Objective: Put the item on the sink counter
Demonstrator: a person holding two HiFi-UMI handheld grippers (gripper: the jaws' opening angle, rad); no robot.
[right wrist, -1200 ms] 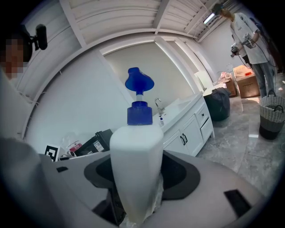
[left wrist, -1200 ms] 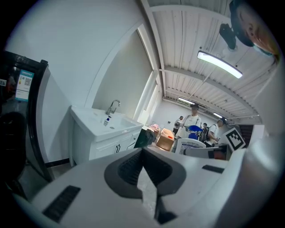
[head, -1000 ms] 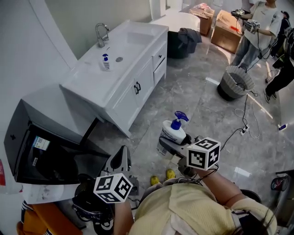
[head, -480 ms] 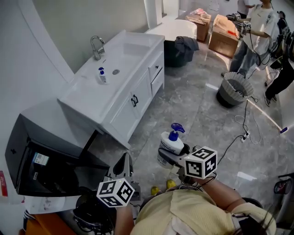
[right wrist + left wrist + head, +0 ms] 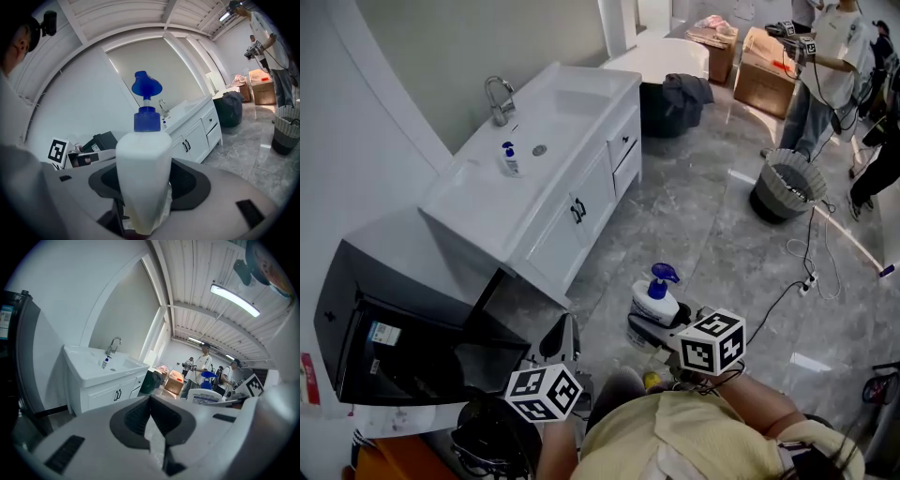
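- Right gripper: jaws clamped on the upright pump bottle.
- Left gripper: jaws together, empty.
- Sink counter lies far-left of the bottle, well apart.

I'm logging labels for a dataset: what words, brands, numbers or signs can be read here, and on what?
No text can be read.
Pump bottle label: print too small.
Small bottle on the sink counter: too small.
Sticker on the black appliance: blurred.
Marker cubes, right and left: square codes, no words.
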